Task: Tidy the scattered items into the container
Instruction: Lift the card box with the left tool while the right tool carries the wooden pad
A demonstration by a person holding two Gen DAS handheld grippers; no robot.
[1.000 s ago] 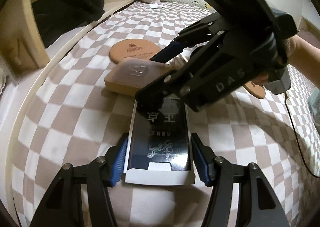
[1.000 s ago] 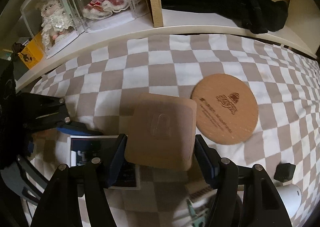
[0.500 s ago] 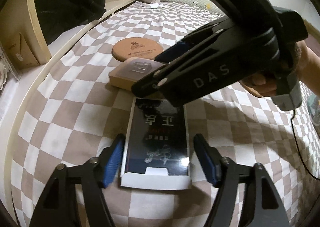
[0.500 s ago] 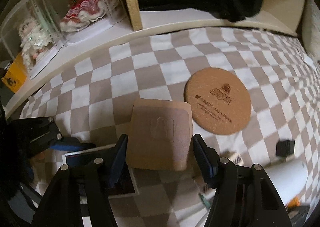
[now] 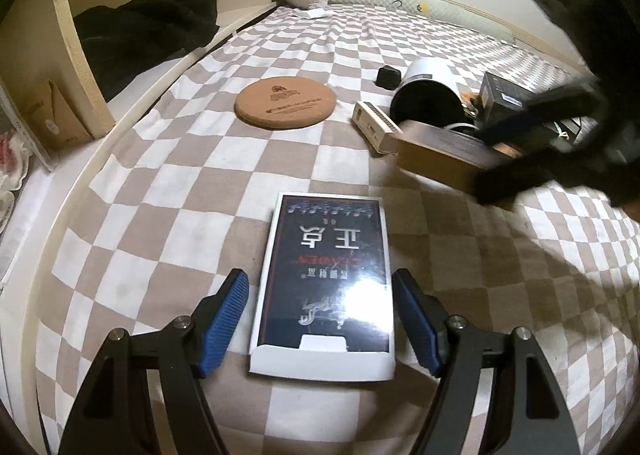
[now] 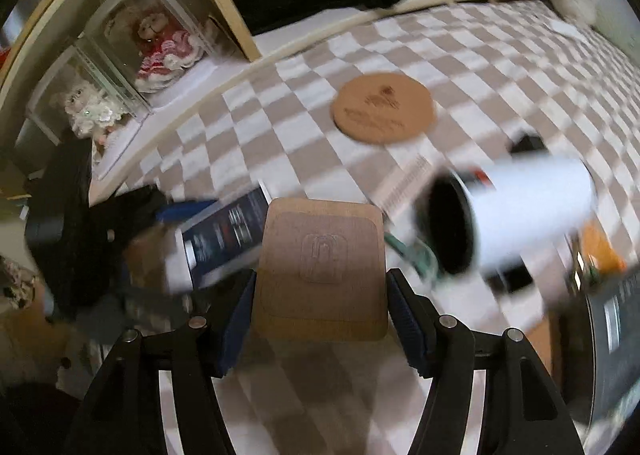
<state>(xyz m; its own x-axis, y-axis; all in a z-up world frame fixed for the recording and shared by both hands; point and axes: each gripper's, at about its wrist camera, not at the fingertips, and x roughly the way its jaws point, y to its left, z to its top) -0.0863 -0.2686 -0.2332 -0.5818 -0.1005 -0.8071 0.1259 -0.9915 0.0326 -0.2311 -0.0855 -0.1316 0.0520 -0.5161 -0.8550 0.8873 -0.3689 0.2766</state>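
Left gripper (image 5: 322, 317) stands spread at the bottom of its view, blue pads either side of the dark card box (image 5: 326, 281) with a gap on each side — nothing grasped; the box lies flat on the checkered sheet (image 5: 168, 191). Right gripper (image 6: 320, 307) is clamped on the tan wooden box (image 6: 322, 269), both pads against its sides, box held above the sheet at frame centre. Right of it, blurred, a white cylinder (image 6: 520, 219) lies on its side, dark mouth toward the camera. Round cork coaster (image 5: 285, 102) rests in the upper middle — well apart from the card box. Black garment (image 5: 144, 27) occupies the shelf, upper left.
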